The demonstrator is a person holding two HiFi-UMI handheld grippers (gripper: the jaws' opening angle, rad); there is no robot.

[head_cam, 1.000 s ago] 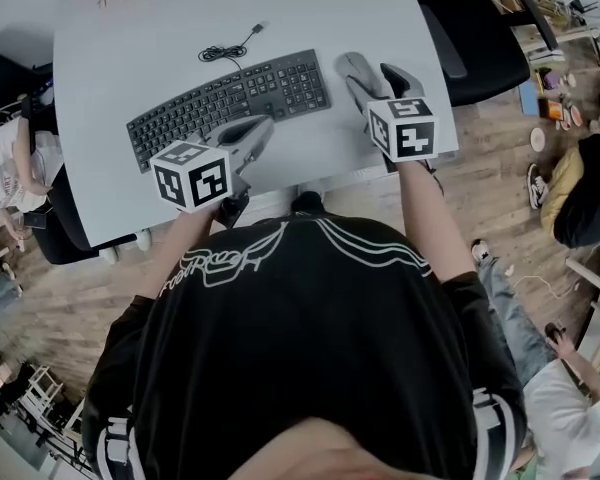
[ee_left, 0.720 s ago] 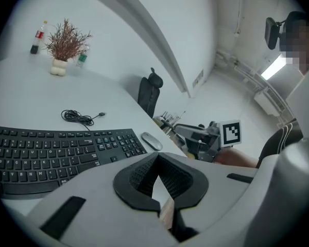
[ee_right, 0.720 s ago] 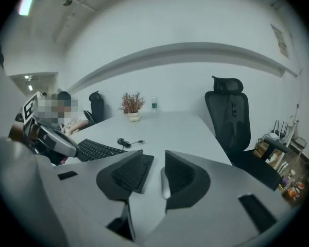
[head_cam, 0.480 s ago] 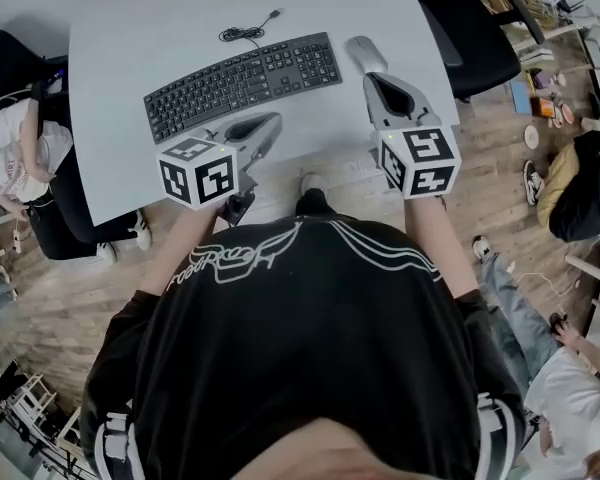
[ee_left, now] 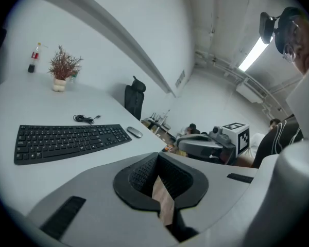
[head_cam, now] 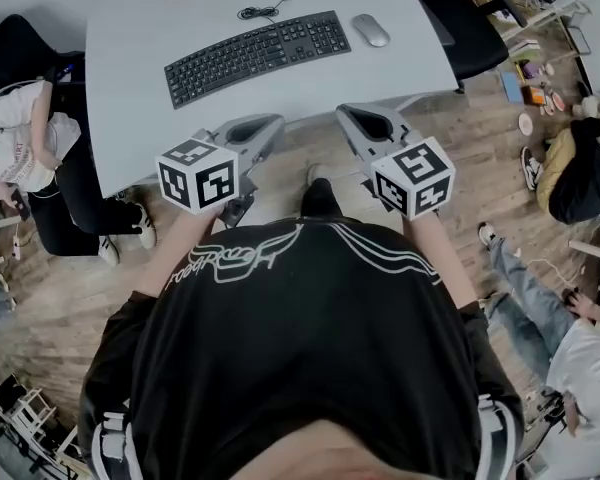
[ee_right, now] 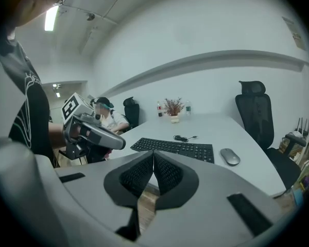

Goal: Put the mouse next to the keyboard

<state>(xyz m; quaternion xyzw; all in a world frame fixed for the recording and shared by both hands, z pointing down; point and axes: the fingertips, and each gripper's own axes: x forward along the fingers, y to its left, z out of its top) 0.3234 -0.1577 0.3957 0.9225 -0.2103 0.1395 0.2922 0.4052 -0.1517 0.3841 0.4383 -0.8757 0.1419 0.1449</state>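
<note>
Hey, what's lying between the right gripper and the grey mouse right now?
Only bare white tabletop. The head view shows the shut right gripper at the table's near edge and the oval grey mouse farther in, with nothing between them.

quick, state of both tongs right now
left tongs: closed, holding nothing
right tongs: closed, holding nothing
</note>
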